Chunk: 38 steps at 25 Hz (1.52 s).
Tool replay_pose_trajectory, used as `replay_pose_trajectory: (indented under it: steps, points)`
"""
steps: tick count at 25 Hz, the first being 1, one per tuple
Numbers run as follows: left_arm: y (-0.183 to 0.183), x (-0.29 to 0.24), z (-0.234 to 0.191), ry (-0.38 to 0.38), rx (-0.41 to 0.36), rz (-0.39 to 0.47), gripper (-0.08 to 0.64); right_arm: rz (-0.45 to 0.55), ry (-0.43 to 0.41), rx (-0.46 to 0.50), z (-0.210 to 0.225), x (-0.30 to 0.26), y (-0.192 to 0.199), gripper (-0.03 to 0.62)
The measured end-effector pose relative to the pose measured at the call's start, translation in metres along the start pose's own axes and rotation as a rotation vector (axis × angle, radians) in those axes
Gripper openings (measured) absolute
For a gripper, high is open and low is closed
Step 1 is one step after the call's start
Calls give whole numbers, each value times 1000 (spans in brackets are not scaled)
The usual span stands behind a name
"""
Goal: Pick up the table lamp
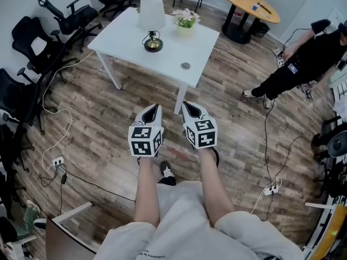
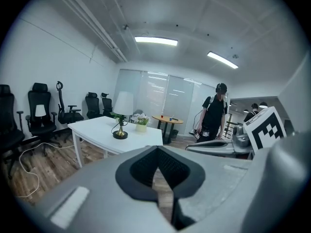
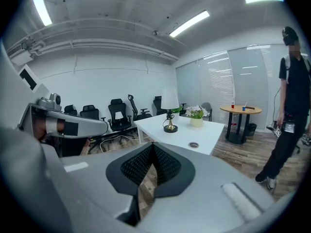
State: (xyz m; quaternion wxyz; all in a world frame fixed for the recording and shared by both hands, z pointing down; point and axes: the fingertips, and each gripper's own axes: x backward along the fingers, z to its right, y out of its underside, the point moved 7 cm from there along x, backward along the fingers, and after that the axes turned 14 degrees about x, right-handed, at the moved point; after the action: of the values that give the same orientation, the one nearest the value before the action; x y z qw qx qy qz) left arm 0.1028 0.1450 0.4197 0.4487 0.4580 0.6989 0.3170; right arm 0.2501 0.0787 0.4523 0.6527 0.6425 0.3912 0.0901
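Holding nothing; left gripper point(image 2: 156, 150) jaws pressed together, smooth grey shell, black ribbed pads meeting at the tip; right gripper point(image 3: 153, 147) same, closed and empty; two grippers side by side, each with one black-and-white marker cube.

One lamp point(image 1: 152, 12) well ahead of both grippers, untouched; white tapered shade, thin dark stem, round shiny brass-and-black base; it stands upright on the table point(image 1: 173, 47), up-left of the left jaws and just right of the right jaws in their own views.

Table is white, flat and square with thin white legs; near corner points at the grippers; on it, beyond the lamp to the right, one pale pot point(image 1: 185, 25) of white flowers; one small round metal disc point(image 1: 185, 66) nearer the right gripper.

Floor point(image 1: 108, 123) is grey-brown wood plank; several black mesh office chairs point(image 1: 32, 42) far left of the left gripper; one round wooden table point(image 1: 249, 4) and one person point(image 1: 303, 58) in black far right.
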Motion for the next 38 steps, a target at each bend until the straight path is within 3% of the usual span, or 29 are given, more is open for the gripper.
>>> replay_pose_trajectory:
  steps: [11,18,38]
  points:
    - [-19,-28,-59,6,19,-9,2,7,29,-33,11,-63,-10,26]
    - [-37,-53,-98,-33,16,-33,2,27,6,-36,16,-118,-31,26]
    - [-170,-204,-171,-67,-62,-47,2,91,10,-87,123,-302,-112,26]
